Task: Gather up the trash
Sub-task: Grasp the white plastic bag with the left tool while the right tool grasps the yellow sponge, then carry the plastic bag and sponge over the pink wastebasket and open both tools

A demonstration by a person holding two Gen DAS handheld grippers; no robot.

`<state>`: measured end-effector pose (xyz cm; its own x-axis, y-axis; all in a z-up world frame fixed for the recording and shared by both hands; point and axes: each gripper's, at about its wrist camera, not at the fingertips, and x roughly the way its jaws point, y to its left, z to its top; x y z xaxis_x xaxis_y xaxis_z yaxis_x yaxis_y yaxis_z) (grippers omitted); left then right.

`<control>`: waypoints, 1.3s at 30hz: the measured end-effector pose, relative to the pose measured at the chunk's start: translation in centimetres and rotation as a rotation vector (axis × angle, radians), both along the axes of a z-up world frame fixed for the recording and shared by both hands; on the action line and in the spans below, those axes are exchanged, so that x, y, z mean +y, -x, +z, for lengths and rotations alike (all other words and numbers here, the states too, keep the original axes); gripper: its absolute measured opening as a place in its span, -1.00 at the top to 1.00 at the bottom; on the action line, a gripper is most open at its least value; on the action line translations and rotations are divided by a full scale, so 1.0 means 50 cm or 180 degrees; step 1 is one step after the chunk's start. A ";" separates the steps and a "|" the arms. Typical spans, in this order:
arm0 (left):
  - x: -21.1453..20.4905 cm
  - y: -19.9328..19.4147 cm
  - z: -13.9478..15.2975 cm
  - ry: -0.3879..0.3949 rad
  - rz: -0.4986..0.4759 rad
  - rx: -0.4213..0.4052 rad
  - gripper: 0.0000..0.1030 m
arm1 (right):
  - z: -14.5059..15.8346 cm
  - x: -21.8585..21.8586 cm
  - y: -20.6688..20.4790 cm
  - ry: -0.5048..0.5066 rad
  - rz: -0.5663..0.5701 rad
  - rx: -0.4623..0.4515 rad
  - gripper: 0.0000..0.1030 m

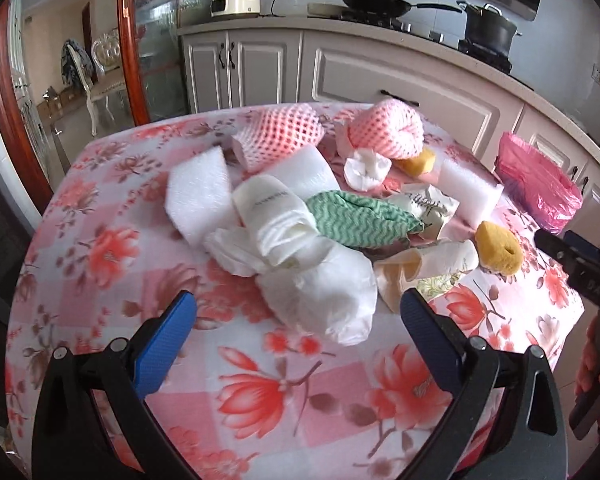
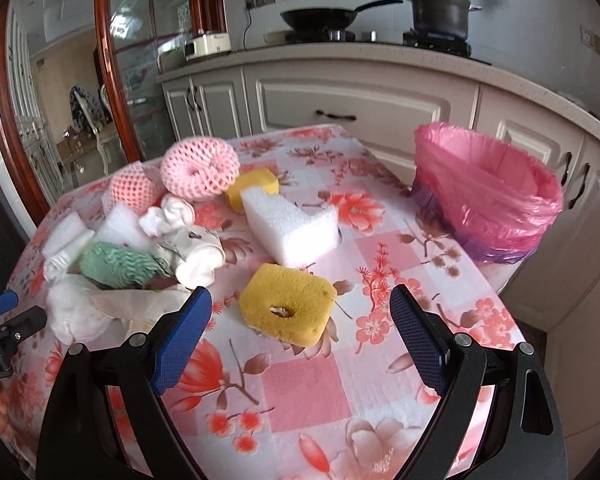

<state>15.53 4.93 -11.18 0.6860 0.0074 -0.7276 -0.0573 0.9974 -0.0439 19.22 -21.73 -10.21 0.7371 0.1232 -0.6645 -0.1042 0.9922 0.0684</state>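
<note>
**Trash heaped on the floral table, both grippers open above it**

Trash lies in a loose pile on the table [image 2: 308, 384], which wears a pink floral cloth. The left gripper [image 1: 299, 312] hangs low over the near edge of the cloth, pointing into the heap, its 2 blue-padded fingers spread wide and holding nothing. Between and just beyond them sits a crumpled white tissue wad [image 1: 324, 292] — not touched by either pad. Behind it are a rolled white wipe [image 1: 276, 216], a green wavy-striped cloth [image 1: 364, 220], a printed paper wrapper [image 1: 428, 208] and flat white foam sheets [image 1: 198, 196].

The right gripper [image 2: 301, 312] is likewise wide open and empty, angled down toward the table from the near side. A yellow sponge [image 2: 288, 304] with a hole in its top lies on the cloth between the 2 fingers, apart from both. Just past it stands a white foam block [image 2: 292, 224], and beyond that a second yellow sponge [image 2: 256, 192] touches a pink foam net ring [image 2: 200, 176]. Another pink foam net [image 2: 134, 188] lies to the left of the ring.

A bin lined with a pink bag [image 2: 488, 200] stands at the far right edge of the table, its mouth open — well apart from the pile. In the left wrist view part of the right gripper's body shows at the right edge, with fingers of a hand [image 1: 592, 360] wrapped round its handle.
</note>
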 end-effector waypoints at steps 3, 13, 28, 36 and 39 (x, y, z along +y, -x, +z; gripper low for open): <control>-0.024 -0.013 -0.014 -0.0116 -0.0028 0.0062 -0.91 | -0.033 0.004 -0.028 0.0040 0.0031 0.0160 -0.65; 0.021 -0.081 -0.058 0.0291 0.0374 0.0432 -0.91 | -0.084 0.020 -0.093 0.0041 0.0048 0.0398 -0.62; 0.014 -0.069 -0.076 0.0520 0.0263 0.0313 -0.03 | -0.114 0.011 -0.056 -0.0044 0.0070 0.0377 0.48; -0.017 -0.009 -0.024 0.0418 0.0023 -0.0031 0.03 | -0.078 -0.003 -0.005 -0.0129 0.0109 0.0210 0.50; -0.037 0.020 0.003 0.0291 -0.0120 -0.0246 0.03 | -0.061 0.002 0.019 -0.0110 0.0158 0.0122 0.50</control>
<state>14.51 3.06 -11.02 0.7385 -0.0835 -0.6690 -0.0126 0.9904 -0.1376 18.29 -21.61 -13.25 0.7035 0.1823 -0.6870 -0.1499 0.9829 0.1072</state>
